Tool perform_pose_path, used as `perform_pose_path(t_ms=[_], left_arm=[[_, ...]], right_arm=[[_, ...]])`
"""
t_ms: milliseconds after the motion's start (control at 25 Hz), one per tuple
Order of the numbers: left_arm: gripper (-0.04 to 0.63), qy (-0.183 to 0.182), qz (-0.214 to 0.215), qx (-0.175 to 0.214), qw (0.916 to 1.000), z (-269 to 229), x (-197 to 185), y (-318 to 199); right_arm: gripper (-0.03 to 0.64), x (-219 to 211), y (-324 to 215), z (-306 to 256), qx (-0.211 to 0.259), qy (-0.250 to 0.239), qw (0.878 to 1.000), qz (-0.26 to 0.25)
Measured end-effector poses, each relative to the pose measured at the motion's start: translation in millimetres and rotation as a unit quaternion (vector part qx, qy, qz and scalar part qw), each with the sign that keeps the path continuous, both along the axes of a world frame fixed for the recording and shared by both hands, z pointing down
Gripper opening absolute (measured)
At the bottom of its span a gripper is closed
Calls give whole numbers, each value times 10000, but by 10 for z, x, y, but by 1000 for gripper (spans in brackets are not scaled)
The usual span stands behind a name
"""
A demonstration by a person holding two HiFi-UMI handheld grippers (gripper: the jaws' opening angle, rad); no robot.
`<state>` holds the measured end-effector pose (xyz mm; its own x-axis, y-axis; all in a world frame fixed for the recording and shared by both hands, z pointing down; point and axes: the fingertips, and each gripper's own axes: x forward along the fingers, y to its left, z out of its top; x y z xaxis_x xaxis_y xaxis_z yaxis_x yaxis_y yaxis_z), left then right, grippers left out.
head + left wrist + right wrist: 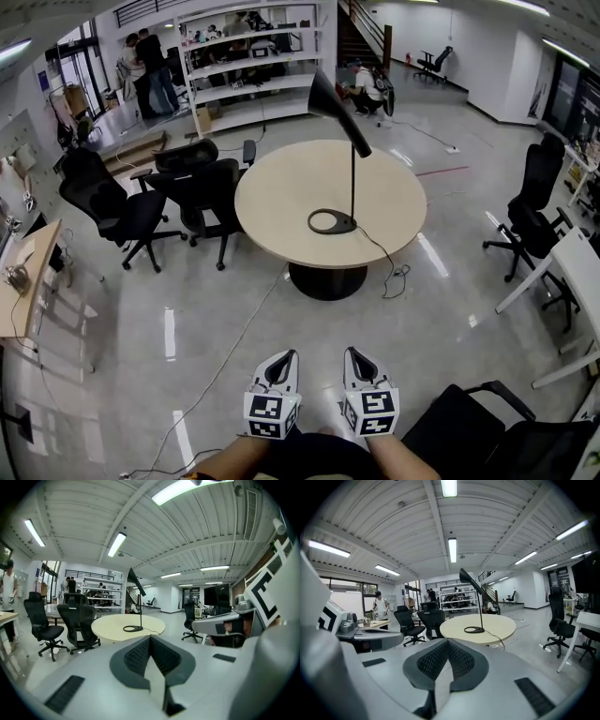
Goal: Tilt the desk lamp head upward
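A black desk lamp stands on a round beige table (281,202) some way ahead of me. Its ring base (331,221) rests on the tabletop, and a thin stem rises to the cone head (328,97), which slopes down to the right. The left gripper view shows the lamp head (136,581) small and far off, as does the right gripper view, lamp head (469,580). My left gripper (285,356) and right gripper (354,354) are side by side low over the floor, well short of the table. Both are shut with nothing between the jaws.
Black office chairs (202,192) crowd the table's left side, and another chair (534,211) stands by a white desk (572,272) on the right. The lamp's cable (389,267) trails off the table to the floor. A black chair (497,441) is close at lower right. Shelves and people are at the back.
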<state>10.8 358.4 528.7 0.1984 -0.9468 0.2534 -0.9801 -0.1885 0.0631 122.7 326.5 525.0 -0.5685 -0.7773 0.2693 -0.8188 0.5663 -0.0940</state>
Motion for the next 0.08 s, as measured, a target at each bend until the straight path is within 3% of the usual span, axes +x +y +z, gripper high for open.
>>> perform_pose_path(t_ms=[80], left_arm=[[48, 2, -93, 20, 10000, -21, -25, -75]], right_arm=[[9, -25, -98, -27, 30, -19, 10000, 59]])
